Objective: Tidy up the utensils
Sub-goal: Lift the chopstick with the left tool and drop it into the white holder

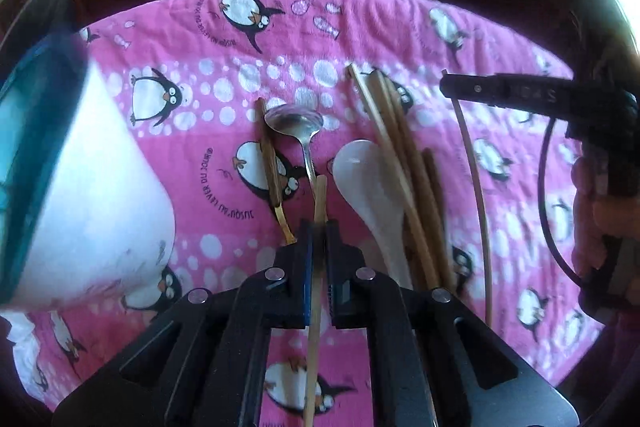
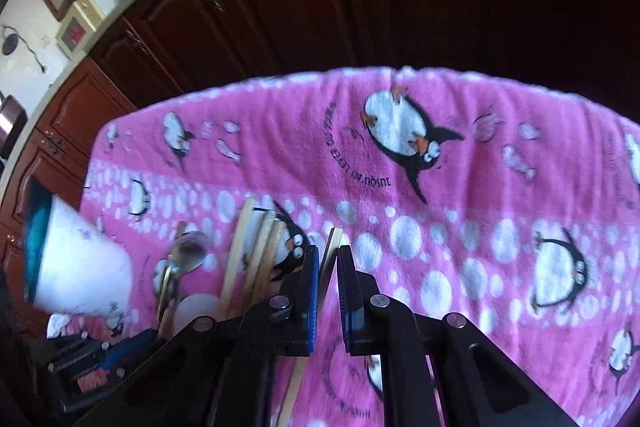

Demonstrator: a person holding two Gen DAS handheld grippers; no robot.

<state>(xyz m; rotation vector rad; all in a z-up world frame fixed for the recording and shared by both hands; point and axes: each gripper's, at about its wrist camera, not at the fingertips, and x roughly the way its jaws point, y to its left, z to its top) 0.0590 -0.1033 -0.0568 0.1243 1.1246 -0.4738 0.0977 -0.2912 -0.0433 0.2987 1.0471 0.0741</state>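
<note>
Left gripper pinched on light, stiff chopstick; right gripper on another chopstick; mid-shaft grip judged steadiest.

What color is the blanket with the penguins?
The blanket is pink with white bubble dots; the right wrist view shows it best.

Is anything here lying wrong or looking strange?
Yes: the white cup at the left looks tipped on its side on the pink towel, its blue-lined opening facing left, beside the loose utensils.
</note>
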